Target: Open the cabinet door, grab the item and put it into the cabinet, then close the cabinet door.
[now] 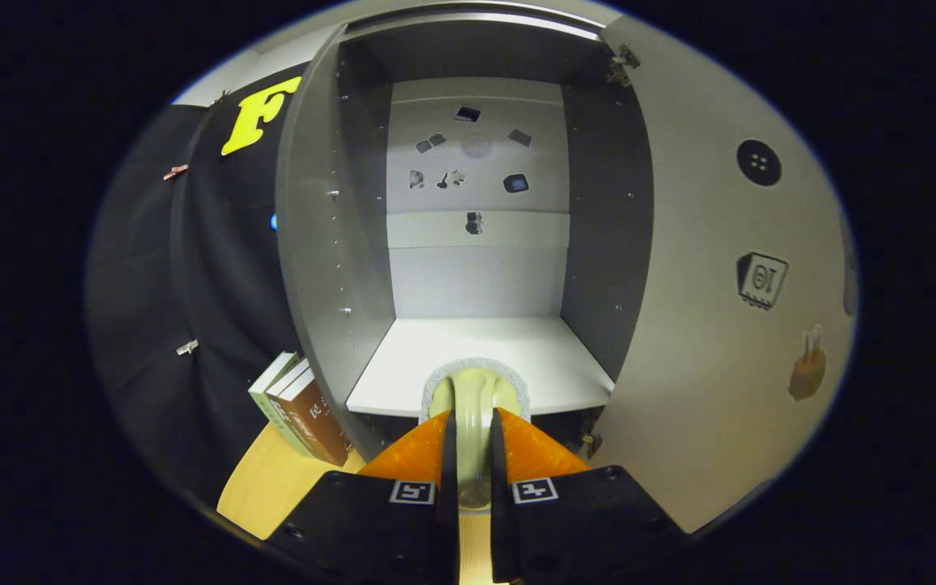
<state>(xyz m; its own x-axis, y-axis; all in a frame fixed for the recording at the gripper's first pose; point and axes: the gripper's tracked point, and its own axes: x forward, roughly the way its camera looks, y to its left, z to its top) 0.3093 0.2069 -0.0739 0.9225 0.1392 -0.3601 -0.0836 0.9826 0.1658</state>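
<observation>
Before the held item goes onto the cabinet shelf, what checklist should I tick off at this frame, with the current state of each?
1. Cabinet door swung open, clear of the opening: ok.
2. Gripper shut on the pale item, both fingers pressing its narrow part: ok.
3. Shelf bare where the item would land: ok.
4. Item lined up with the opening, between the cabinet side walls: ok.
5. Item's underside above the shelf's front edge: cannot tell.
6. Books beside the cabinet, out of the path: ok.

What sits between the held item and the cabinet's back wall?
Nothing: in the gripper view the gripper is shut on the pale-handled item at the front edge of the shelf, which runs bare to the back wall.
</observation>
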